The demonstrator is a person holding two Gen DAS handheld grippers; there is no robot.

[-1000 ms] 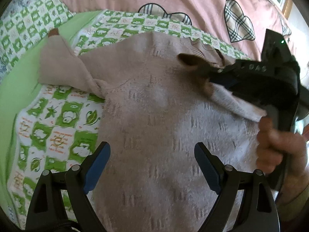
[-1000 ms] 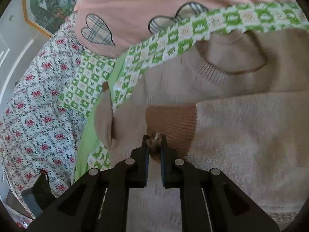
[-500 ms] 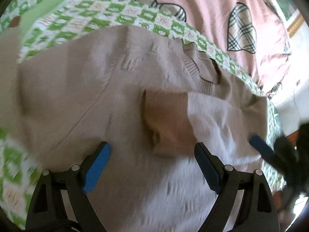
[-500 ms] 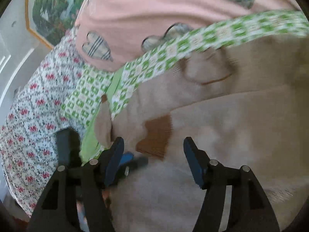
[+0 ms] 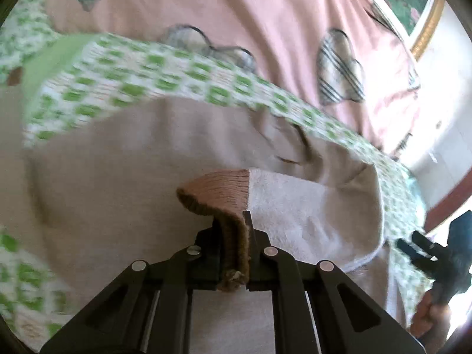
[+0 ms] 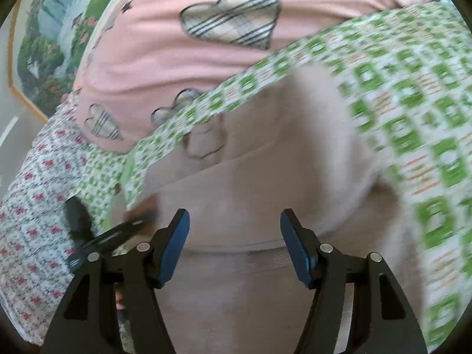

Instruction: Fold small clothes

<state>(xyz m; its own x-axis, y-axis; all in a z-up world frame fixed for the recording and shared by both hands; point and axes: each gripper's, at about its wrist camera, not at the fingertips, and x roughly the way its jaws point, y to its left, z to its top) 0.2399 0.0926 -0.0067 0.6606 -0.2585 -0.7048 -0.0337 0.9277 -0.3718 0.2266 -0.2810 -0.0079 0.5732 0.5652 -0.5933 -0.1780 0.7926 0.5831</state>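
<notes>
A beige knitted sweater (image 5: 118,177) lies flat on the bed, its neckline (image 5: 295,144) toward the far side. One sleeve (image 5: 309,206) is laid across the body, and its brown ribbed cuff (image 5: 218,188) is lifted. My left gripper (image 5: 233,224) is shut on that cuff, which sticks up between the pads. In the right wrist view my right gripper (image 6: 234,221) stands open over the sweater (image 6: 250,177) with nothing between its fingers. The right gripper (image 5: 424,250) also shows at the sweater's right edge, and the left gripper (image 6: 97,236) at the lower left.
The sweater rests on a green-and-white checked quilt (image 6: 413,103). A pink blanket with plaid hearts (image 6: 177,59) lies beyond it, and a floral sheet (image 6: 29,191) at the left. A framed landscape picture (image 6: 44,44) hangs on the wall. A hand (image 5: 427,315) holds the right gripper.
The right gripper let go of the brown cuff, opened and drew away to the right. The left gripper moved onto the cuff and shut on it.
</notes>
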